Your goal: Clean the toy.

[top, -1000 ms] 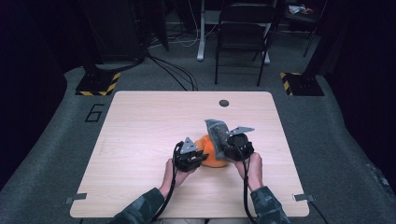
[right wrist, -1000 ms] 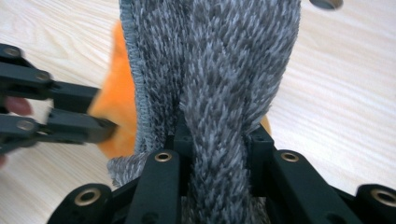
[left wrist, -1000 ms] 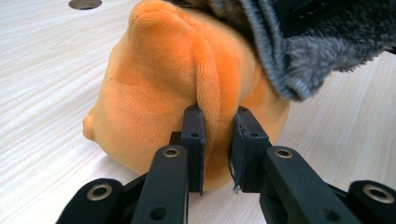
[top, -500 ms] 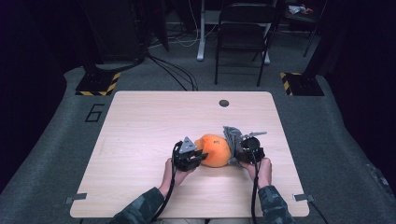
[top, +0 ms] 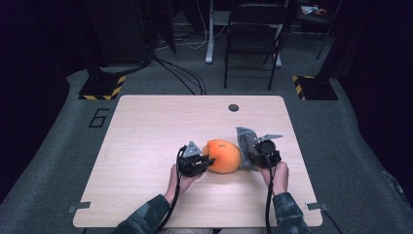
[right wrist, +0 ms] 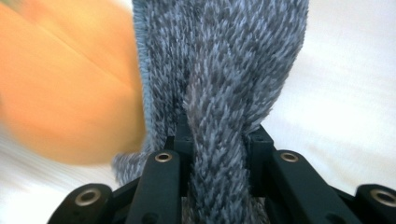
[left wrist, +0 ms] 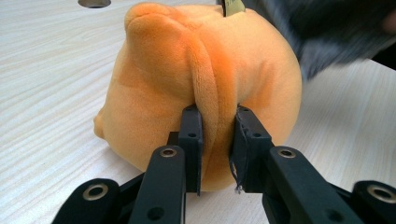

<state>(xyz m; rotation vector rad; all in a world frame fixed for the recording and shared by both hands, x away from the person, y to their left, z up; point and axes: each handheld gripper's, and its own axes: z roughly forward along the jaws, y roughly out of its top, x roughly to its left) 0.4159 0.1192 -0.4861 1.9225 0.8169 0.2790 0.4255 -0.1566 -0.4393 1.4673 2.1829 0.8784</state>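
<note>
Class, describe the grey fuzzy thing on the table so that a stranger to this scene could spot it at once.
On the wooden table, look right of centre, beside the orange plush toy. The grey fuzzy cloth touches the toy's right side, pinched in the right gripper. Unlike the smooth, round orange toy, it is dark, shaggy and limp.

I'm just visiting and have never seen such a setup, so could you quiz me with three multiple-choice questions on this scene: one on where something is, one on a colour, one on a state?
1. Where does the grey furry cloth lie relative to the orange plush toy in the high view?
A. on its right
B. on its left
C. far off at the table's far edge

2. What colour is the plush toy?
A. green
B. orange
C. white

3. How do the left gripper's jaws stand?
A. wide open above the table
B. shut on nothing
C. pinching a fold of the toy

Answers: 1 A, the cloth sits against the toy's right side by the right gripper. 2 B, its plush is orange. 3 C, the left gripper view shows a ridge of plush squeezed between the jaws.
</note>
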